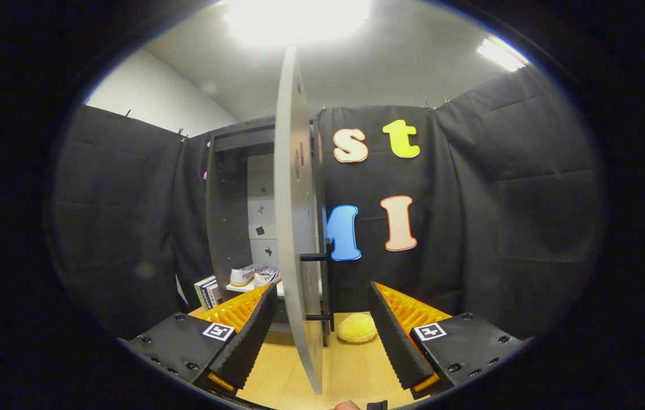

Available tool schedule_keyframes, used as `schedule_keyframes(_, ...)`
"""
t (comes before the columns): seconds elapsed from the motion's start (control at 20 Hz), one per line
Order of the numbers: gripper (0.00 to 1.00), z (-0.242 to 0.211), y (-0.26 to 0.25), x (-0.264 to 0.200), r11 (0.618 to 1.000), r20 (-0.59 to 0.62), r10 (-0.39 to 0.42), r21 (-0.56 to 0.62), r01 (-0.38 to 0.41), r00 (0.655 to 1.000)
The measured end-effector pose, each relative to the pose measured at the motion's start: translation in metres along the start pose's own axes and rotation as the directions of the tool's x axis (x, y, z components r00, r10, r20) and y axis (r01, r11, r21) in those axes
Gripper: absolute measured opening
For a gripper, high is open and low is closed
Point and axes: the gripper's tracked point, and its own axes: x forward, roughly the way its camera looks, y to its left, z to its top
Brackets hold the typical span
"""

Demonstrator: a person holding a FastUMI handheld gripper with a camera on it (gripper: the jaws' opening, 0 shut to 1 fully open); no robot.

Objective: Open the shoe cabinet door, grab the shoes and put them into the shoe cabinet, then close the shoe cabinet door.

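Door (pixel 298 228) dead ahead, folks — the shoe cabinet door stands swung wide open, edge-on to us, its near edge reaching in between the fingers of the tongs (pixel 322 336). Those tongs are spread apart, one finger on each side of the panel, neither one pressing on it. A dark bar handle (pixel 318 257) pokes out of the door's right face, and a second short bar (pixel 318 317) sits lower down.

Left of the door, the shoe cabinet (pixel 231 188) shows its dark open interior with a pale back wall. And there they are: the shoes (pixel 254 275), a white pair, sitting side by side on a light shelf (pixel 243 287) low inside the cabinet, beyond the left finger.

Just left of the cabinet, a few books (pixel 207 291) stand upright, close against its outer side.

On the right side of the door, a yellow plush toy (pixel 357 328) lies on the wooden counter (pixel 351 370), near the cabinet's foot and between the door and the right finger.

Black cloth (pixel 499 210) hangs behind everything, clipped up along the top, with a white wall (pixel 146 97) above on the left.
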Motion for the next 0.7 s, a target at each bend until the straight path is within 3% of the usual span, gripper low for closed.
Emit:
schedule_keyframes(0.4, 0.99, -0.029, -0.077, 0.042, 0.974, 0.0, -0.225, 0.038, 0.225, 0.974)
schedule_keyframes(0.7, 0.99, -0.033, -0.066, 0.065, 0.967, 0.012, -0.251, 0.059, 0.249, 0.968)
